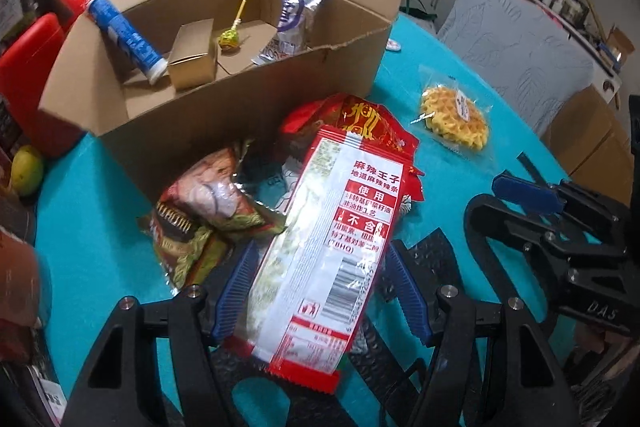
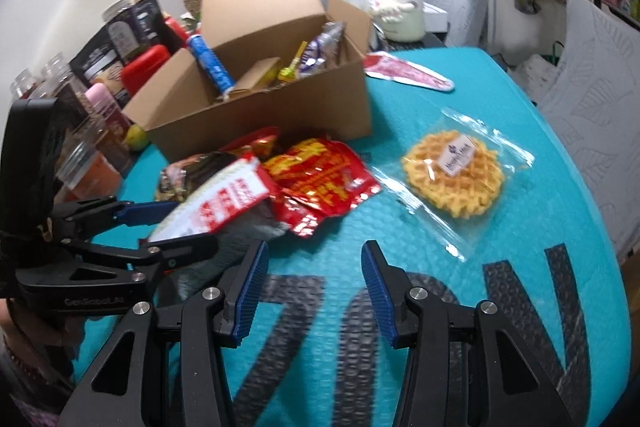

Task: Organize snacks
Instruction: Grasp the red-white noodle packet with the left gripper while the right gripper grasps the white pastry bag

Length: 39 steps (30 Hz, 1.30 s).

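1. In the left wrist view the left gripper [image 1: 320, 291] sits at the bottom centre, its blue ribbed pads pressed on either side of a long red-and-white snack packet [image 1: 332, 247]. The jaws stand about half open, closed on that packet.
2. The packet's back faces the camera. Its printing reads 麻辣王子, then 地道麻辣辣条, with red boxes marked 使用 and 不含, the letters TBHQ in brackets, and a barcode below.
3. Behind it, mid-frame, lie a crumpled red foil bag [image 1: 360, 123] with gold characters I cannot read and a brown-green wrapper [image 1: 200, 219] to its left.
4. The cardboard box [image 1: 240, 99] fills the upper left. Inside are a blue-and-white tube [image 1: 124, 35], a small brown carton [image 1: 192, 55], a lollipop [image 1: 230, 37] and a silver-purple pouch [image 1: 296, 11].
5. A wrapped waffle [image 1: 454, 115] lies on the teal table cover [image 1: 100, 247] at centre right. Its label is too small to read here.
6. The right gripper [image 1: 528, 195] enters at the right edge, with "DAS" on its body.
7. The right wrist view shows the right gripper [image 2: 314, 287] at the bottom centre, jaws partly apart with nothing between them, only the cover's large black lettering beneath.
8. Only this view shows "GenRobot.AI" on the left gripper [image 2: 168, 223] at the left edge, a red-and-white wrapper [image 2: 408, 75] beside the box, and a cream kettle [image 2: 400, 3] at top centre.
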Motion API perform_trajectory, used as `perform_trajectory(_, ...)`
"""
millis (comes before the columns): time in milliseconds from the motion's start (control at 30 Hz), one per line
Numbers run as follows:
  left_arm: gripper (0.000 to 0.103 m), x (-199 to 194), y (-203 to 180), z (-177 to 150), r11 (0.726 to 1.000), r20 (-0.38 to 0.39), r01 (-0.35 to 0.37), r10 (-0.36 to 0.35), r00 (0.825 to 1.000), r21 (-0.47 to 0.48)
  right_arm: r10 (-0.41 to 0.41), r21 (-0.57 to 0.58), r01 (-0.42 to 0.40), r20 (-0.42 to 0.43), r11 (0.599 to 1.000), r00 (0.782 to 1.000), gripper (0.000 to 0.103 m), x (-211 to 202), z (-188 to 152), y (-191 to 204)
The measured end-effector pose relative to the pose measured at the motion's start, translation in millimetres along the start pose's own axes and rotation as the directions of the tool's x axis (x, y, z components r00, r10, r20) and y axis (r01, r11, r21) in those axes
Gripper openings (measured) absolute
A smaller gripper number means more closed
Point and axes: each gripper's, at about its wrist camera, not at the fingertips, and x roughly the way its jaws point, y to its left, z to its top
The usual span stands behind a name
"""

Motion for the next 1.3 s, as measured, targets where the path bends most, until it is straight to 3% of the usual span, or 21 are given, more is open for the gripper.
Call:
perform_trajectory(133, 0.066, 5.7, 0.7, 3.1, 1.0, 0.006, -0.003, 0.003, 1.0, -0.016, -0.002, 0.02, 0.003, -0.017, 1.0, 1.0, 0.048, 4.3, -2.4, -8.1)
perform_trajectory(333, 0.054, 0.4, 4.3, 1.1, 0.999, 0.007, 0.002, -0.002, 1.0, -0.051, 0.014, 0.016, -0.013, -0.028, 1.0, 1.0, 0.048, 5.2, -4.9, -9.5)
perform_trajectory(533, 0.051, -14.3, 11.7, -6.6, 0.992, 0.006, 0.037, -0.036, 0.999, -0.119, 0.045, 0.0, -0.045, -0.027, 0.999, 0.999, 0.048, 5.2, -5.4, 0.1)
perform_trajectory(667, 0.045, -28.2, 15.6, -15.3, 0.989, 0.02, 0.02, -0.017, 1.0, -0.146, 0.074, -0.018, -0.075, -0.042, 0.997, 0.996, 0.048, 9.3, -6.3, 11.5)
perform_trajectory(700, 0.038, -30.9, 17.4, -17.6, 0.988, 0.02, 0.017, -0.014, 1.0, -0.155, 0.082, -0.023, -0.083, -0.046, 0.996, 0.996, 0.048, 10.7, -6.3, 15.2)
perform_trajectory(767, 0.038, -35.6, 21.4, -22.6, 0.985, 0.018, 0.005, -0.002, 1.0, -0.175, 0.102, -0.033, -0.104, -0.056, 0.994, 0.993, 0.049, 14.5, -5.5, 23.6)
perform_trajectory(967, 0.038, -28.5, 35.8, -41.0, 0.975, -0.017, -0.046, 0.044, 0.999, -0.218, 0.14, -0.046, -0.143, -0.076, 0.989, 0.987, 0.062, 25.5, -1.8, 44.8)
perform_trajectory(1067, 0.038, -31.1, 44.3, -48.3, 0.967, -0.019, -0.107, 0.105, 0.994, -0.232, 0.156, -0.037, -0.159, -0.091, 0.987, 0.984, 0.069, 33.4, 1.1, 52.4)
perform_trajectory(1300, 0.04, -26.2, 62.6, -62.6, 0.957, -0.053, -0.154, 0.145, 0.988, -0.246, 0.117, -0.029, -0.121, -0.123, 0.992, 0.986, 0.081, 54.1, 13.1, 67.8)
